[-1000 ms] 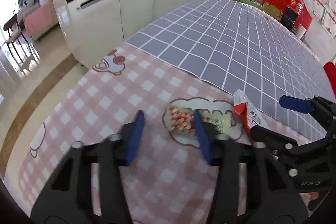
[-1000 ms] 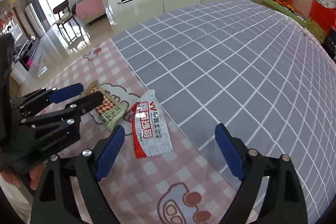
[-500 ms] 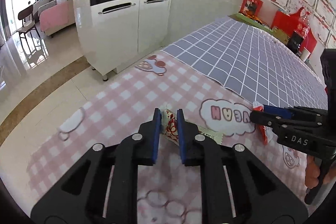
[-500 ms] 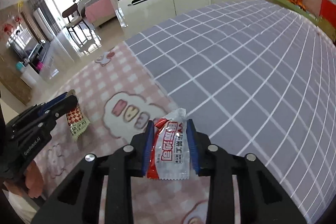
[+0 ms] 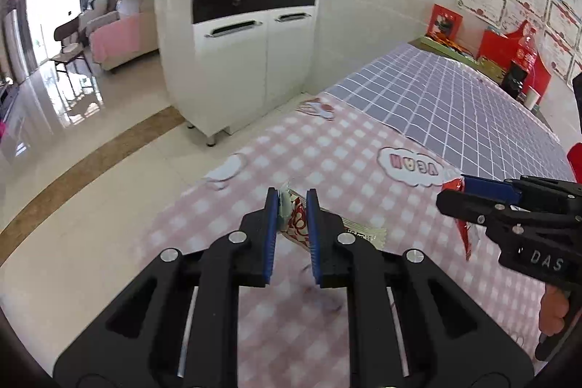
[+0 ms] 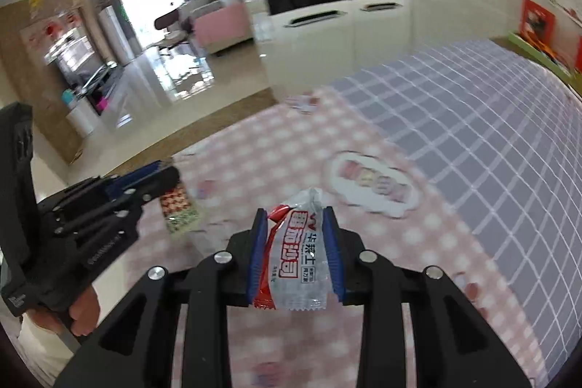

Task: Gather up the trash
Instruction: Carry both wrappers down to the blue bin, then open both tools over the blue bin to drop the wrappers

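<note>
Wrappers (image 5: 296, 222) (image 6: 294, 260) pinched, white cabinet (image 5: 240, 60) beyond

Both views are brightly lit by daylight from a window (image 5: 47, 17) far ahead-left of the tools, mirrored as glare on the polished floor (image 5: 72, 104). Strong fisheye bending and dark corners are seen. The right wrist view is motion-blurred.

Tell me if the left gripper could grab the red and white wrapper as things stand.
Probably not. The left gripper is already shut on the checkered wrapper, so its jaws are full, and the red and white wrapper is clamped in the right gripper, off the pink checked tablecloth.
</note>
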`<state>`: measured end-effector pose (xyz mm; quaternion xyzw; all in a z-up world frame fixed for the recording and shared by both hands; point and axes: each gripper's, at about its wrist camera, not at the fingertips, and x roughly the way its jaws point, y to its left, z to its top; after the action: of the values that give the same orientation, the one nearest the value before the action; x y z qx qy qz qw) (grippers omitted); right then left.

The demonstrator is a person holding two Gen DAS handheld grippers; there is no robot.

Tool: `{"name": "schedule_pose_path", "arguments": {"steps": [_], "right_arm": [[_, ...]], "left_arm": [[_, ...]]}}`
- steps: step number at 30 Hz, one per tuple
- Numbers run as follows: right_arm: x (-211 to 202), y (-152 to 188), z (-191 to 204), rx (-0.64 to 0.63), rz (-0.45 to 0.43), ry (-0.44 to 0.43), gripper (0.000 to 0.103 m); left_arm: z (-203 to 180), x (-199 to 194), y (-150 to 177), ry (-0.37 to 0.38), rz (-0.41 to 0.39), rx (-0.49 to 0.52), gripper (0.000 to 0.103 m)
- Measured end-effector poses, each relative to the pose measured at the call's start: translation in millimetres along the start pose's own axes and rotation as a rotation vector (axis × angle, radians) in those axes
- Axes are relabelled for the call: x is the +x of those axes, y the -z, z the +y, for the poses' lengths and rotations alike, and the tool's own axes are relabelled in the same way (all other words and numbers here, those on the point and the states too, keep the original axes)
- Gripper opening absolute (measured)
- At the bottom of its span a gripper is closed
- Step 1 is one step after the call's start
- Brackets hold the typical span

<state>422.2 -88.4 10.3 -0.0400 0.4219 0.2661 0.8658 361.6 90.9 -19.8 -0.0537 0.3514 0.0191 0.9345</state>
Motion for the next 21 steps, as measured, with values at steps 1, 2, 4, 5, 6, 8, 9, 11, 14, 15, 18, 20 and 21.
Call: {"name": "schedule_pose_path", "arguments": {"steps": [1, 2, 4, 5, 6, 8, 9, 11, 14, 15, 18, 20, 21], "right_arm": [[-1.7, -0.6, 13.0, -0.019, -0.003, -0.017, 0.030], [-3.0, -0.7, 24.2, -0.035, -0.005, -0.031, 0.030], [-4.6, 0.0, 47.6, -0.068, -0.007, -0.057, 0.030], [-5.5, 1.6, 63.6, -0.090, -0.008, -0.076, 0.030], [-5.1, 2.5, 75.5, -0.104, -0.007, -0.093, 0.030], [-3.0, 6.0, 102.1, -0.131, -0.001, -0.133, 0.030], [-0.9, 9.0, 116.7, -0.147, 0.005, -0.154, 0.030], [3.9, 15.6, 143.6, -0.176, 0.027, -0.184, 0.031], [10.8, 24.6, 176.1, -0.216, 0.054, -0.212, 0.031], [12.6, 28.1, 186.2, -0.231, 0.062, -0.219, 0.030], [20.2, 41.5, 214.6, -0.272, 0.091, -0.234, 0.030], [28.1, 52.3, 228.6, -0.292, 0.117, -0.225, 0.030], [32.2, 57.0, 234.5, -0.300, 0.131, -0.220, 0.030]], "left_arm": [[5.5, -7.1, 1.5, -0.010, -0.008, -0.003, 0.016], [11.8, -15.9, 4.1, -0.024, -0.019, -0.007, 0.016], [25.1, -30.8, 9.7, -0.054, -0.034, -0.021, 0.016], [32.8, -38.0, 13.6, -0.071, -0.039, -0.030, 0.016], [40.3, -44.6, 18.4, -0.092, -0.042, -0.037, 0.016], [58.9, -60.9, 33.2, -0.140, -0.048, -0.059, 0.016], [69.3, -67.9, 41.8, -0.155, -0.042, -0.073, 0.016], [86.1, -76.9, 54.4, -0.187, -0.024, -0.096, 0.016], [116.4, -92.9, 75.9, -0.246, -0.006, -0.138, 0.016], [122.1, -96.1, 81.4, -0.256, -0.001, -0.144, 0.016], [142.1, -104.9, 102.6, -0.287, 0.028, -0.162, 0.016], [153.6, -105.0, 117.8, -0.275, 0.061, -0.179, 0.016], [159.9, -101.9, 126.9, -0.258, 0.093, -0.178, 0.016]]}}
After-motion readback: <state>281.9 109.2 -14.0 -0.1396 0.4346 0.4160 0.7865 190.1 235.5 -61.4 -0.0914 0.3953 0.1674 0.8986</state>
